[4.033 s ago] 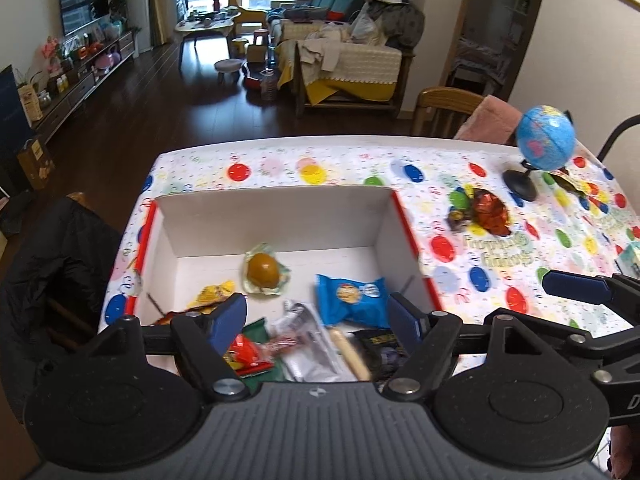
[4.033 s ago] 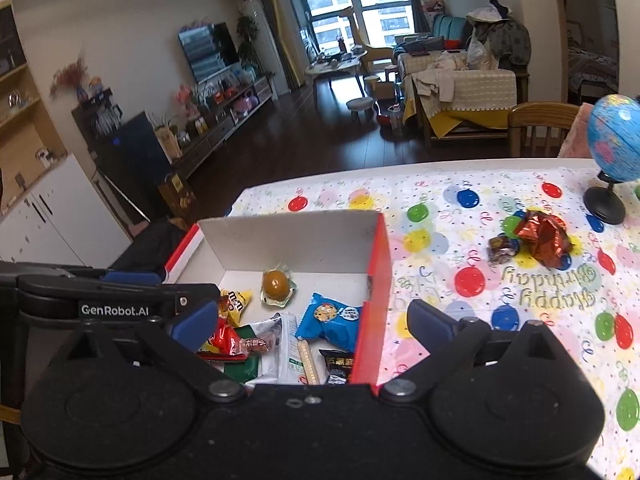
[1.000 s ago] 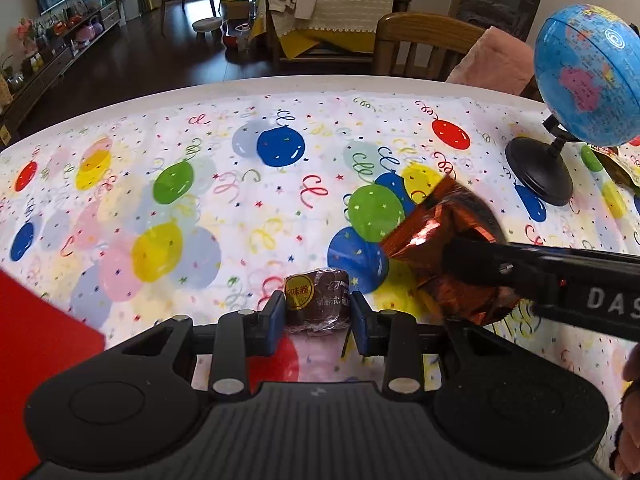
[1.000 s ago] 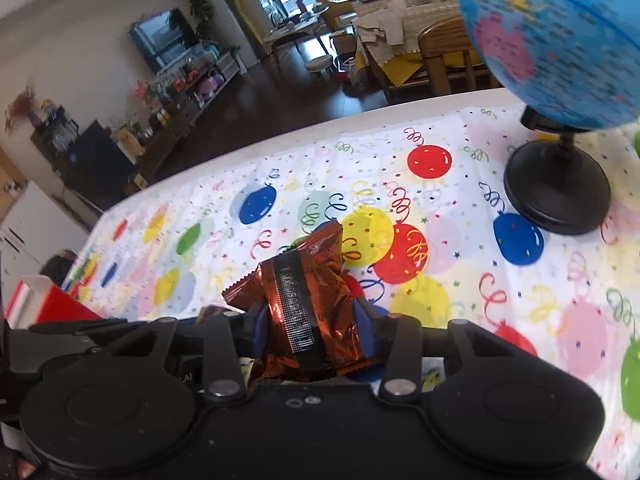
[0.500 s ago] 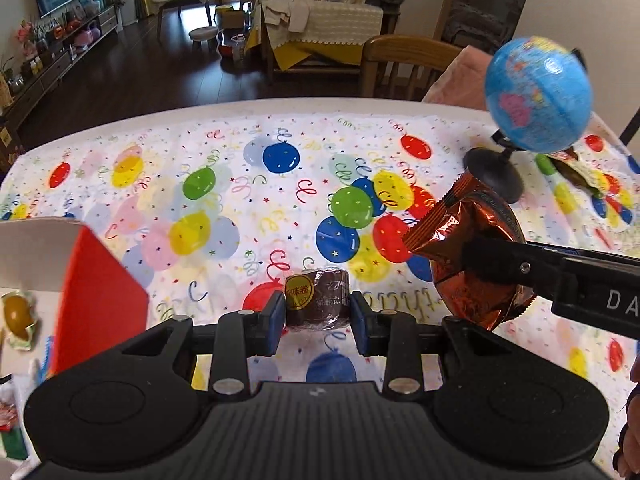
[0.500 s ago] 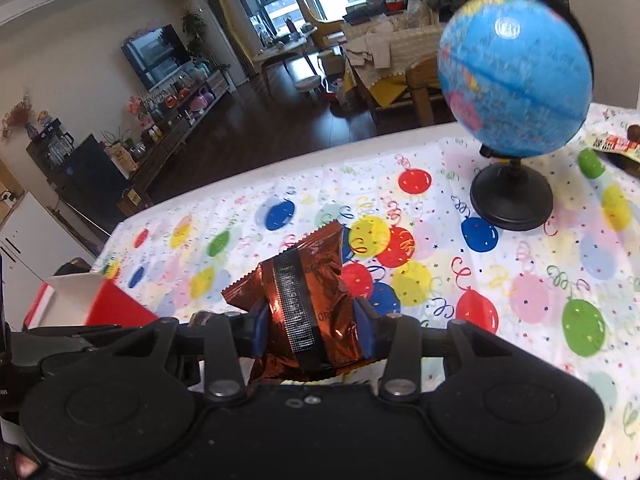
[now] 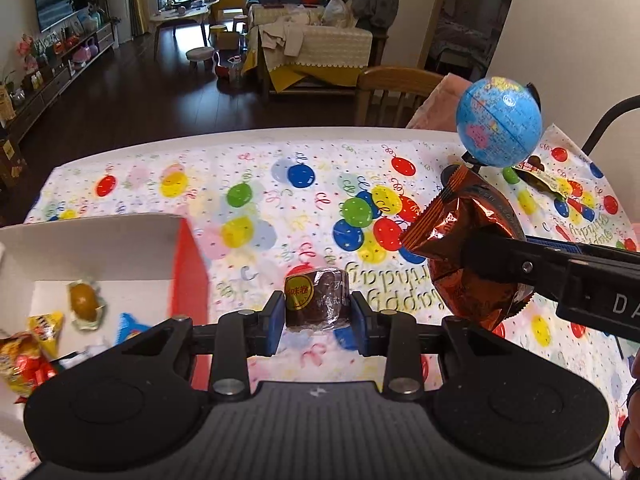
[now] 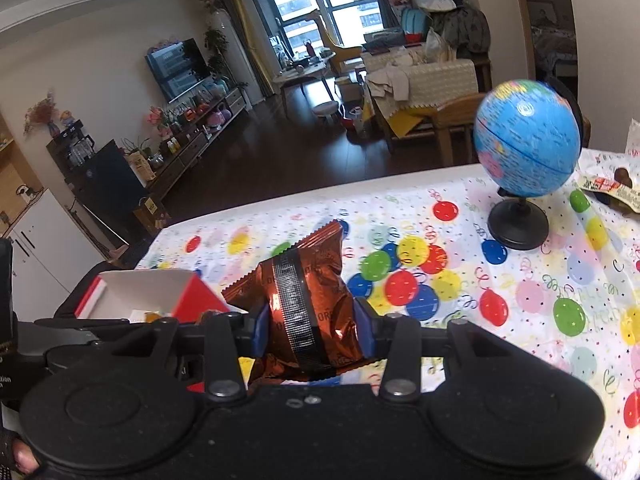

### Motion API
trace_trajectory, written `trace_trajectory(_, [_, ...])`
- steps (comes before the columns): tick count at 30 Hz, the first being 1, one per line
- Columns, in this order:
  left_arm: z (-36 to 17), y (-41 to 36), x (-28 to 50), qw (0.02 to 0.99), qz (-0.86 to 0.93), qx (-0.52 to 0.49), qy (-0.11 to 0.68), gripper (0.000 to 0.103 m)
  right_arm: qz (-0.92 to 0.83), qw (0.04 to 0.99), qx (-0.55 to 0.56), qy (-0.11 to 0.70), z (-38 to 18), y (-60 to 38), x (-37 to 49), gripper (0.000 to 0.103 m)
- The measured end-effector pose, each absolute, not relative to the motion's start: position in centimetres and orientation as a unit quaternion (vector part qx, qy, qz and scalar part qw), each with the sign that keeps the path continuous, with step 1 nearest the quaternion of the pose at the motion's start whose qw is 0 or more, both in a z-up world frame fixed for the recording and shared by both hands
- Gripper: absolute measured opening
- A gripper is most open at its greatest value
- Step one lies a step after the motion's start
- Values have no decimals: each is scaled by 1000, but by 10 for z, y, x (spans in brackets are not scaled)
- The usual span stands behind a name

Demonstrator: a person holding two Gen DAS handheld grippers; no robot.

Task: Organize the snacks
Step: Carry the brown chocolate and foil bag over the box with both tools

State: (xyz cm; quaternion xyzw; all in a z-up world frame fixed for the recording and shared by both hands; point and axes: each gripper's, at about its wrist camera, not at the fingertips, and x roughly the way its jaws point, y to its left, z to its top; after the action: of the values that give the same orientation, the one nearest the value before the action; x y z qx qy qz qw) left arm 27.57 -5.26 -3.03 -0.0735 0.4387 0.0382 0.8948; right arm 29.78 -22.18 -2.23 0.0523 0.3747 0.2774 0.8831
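A small dark brown roll [image 7: 316,298] with a round yellow label is clamped between the blue pads of the left gripper [image 7: 316,316], whose jaws are drawn in narrow around it. It is held in the air above the balloon-print tablecloth [image 7: 280,200]. The orange foil packet [image 8: 308,304] is pinched at its middle by the right gripper [image 8: 314,334], its jaws set a little wider; the serrated top edge is tilted up and away, and the lower edge hangs below the pads. In the left wrist view the same packet is seen to the right of the roll, gripped from the side, clear of the cloth.

The red-sided, white-lined box [image 7: 188,256] is seen at the left of the table, its near corner just left of the left gripper. Several wrapped snacks [image 7: 84,302] are lying inside against its floor, blurred. Its open top is unobstructed.

A wide stretch of bare cloth is left between the box's red wall and the globe [image 7: 500,122], which stands on its black base near the table's far right edge. 1 more wrapper [image 8: 608,188] is lying beyond the globe. The table's far edge is bordered by a wooden chair [image 7: 396,92].
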Motion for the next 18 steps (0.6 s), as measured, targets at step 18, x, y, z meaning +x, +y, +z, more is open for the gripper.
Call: trace_trajectory(18, [17,68,181,908,58,-69,409,34,309,881,46,356,2,-106,224,41])
